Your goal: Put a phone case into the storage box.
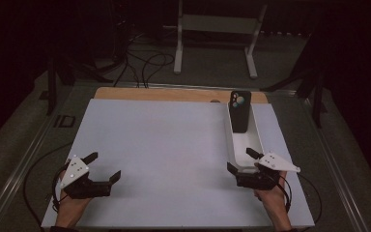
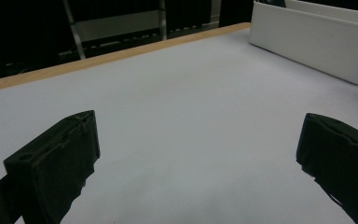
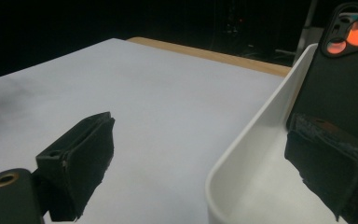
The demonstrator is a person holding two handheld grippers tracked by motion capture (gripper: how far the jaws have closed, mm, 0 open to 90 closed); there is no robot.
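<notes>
A long white tray (image 1: 257, 137) lies on the right side of the white tabletop (image 1: 174, 145). A black phone (image 1: 239, 111) leans upright in its far end, camera lenses facing me. My right gripper (image 1: 241, 162) is open at the tray's near end, one jaw outside the left wall and one over the inside. In the right gripper view the tray wall (image 3: 256, 140) runs between the jaws, and the phone (image 3: 340, 70) stands beyond. My left gripper (image 1: 104, 166) is open over bare table at the near left. The left gripper view shows the tray's side (image 2: 307, 42) far off.
A wooden strip (image 1: 174, 94) borders the table's far edge. Behind the table, a white frame stand (image 1: 217, 34) and cables (image 1: 145, 63) sit on the dark floor. Metal rails (image 1: 24, 159) flank the table on both sides.
</notes>
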